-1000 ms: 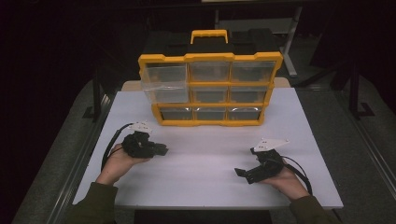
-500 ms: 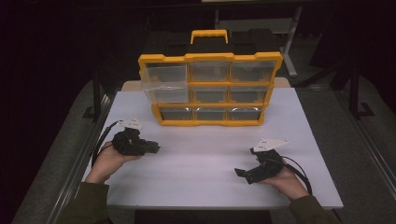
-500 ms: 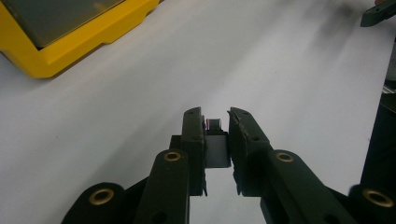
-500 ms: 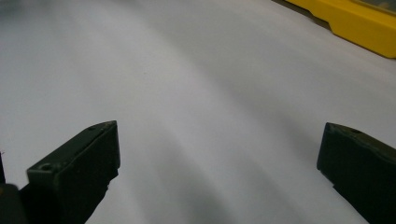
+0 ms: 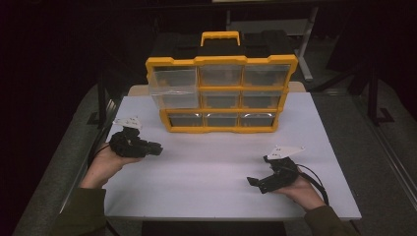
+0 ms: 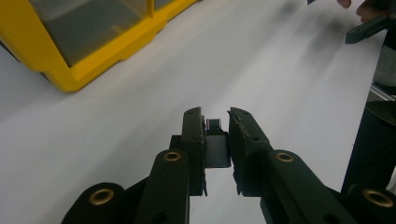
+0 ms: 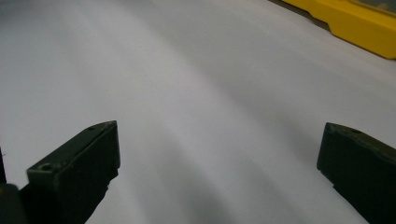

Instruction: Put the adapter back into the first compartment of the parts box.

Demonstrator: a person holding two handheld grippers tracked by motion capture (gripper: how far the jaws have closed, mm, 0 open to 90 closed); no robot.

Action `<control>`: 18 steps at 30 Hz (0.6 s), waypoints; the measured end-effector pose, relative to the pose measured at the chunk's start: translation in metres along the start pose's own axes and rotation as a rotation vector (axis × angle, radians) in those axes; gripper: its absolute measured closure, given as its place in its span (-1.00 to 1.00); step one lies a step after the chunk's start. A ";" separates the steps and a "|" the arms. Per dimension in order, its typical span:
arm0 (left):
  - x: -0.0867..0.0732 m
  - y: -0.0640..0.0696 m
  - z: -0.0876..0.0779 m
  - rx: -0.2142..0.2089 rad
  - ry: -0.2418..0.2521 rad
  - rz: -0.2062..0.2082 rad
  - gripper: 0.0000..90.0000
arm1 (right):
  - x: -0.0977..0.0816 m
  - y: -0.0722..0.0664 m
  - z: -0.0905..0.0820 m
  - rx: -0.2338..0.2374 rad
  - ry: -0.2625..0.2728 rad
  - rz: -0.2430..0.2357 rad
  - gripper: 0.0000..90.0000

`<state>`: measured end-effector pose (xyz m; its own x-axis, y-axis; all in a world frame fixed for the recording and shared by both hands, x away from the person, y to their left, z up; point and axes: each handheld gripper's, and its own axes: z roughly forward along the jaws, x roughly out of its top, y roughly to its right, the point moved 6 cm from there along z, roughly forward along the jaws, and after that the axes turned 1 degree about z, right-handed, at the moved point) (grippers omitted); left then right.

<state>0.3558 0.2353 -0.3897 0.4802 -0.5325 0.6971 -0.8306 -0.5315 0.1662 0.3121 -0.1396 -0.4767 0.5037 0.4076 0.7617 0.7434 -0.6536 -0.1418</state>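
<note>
A yellow organiser (image 5: pixel 222 118) with clear drawers stands at the back of the white table (image 5: pixel 211 167). Its top-left drawer (image 5: pixel 172 88) is pulled out. My left gripper (image 5: pixel 156 147) lies low at the table's left, pointing right, in a person's hand. In the left gripper view its jaws stand nearly together, and my left gripper (image 6: pixel 215 122) is shut on a small black block (image 6: pixel 217 148). My right gripper (image 5: pixel 254 183) rests at the front right, pointing left. My right gripper (image 7: pixel 217 149) has its jaws wide apart over bare table, open with nothing between them.
The organiser's yellow base (image 6: pixel 93 60) is close to the left gripper's left; its corner (image 7: pixel 355 28) is far ahead of the right one. A black handle-topped case (image 5: pixel 221 39) sits behind. Dark floor and metal frames surround the table.
My left gripper has drifted left and slightly away from the person, staying low over the table. The right gripper has stayed put.
</note>
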 end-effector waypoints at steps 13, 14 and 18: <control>0.023 0.000 -0.024 0.009 0.022 0.024 0.70 | 0.000 0.000 0.000 -0.002 0.001 0.001 -1.00; 0.024 0.000 -0.026 0.011 0.022 0.024 0.70 | 0.000 0.000 0.000 -0.002 0.001 0.000 -1.00; 0.029 0.000 -0.031 0.016 0.024 0.028 0.70 | 0.000 0.000 0.000 -0.002 0.002 0.001 -1.00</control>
<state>0.3610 0.2402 -0.3476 0.4499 -0.5312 0.7179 -0.8388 -0.5272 0.1356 0.3122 -0.1394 -0.4768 0.5039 0.4054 0.7627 0.7418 -0.6555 -0.1417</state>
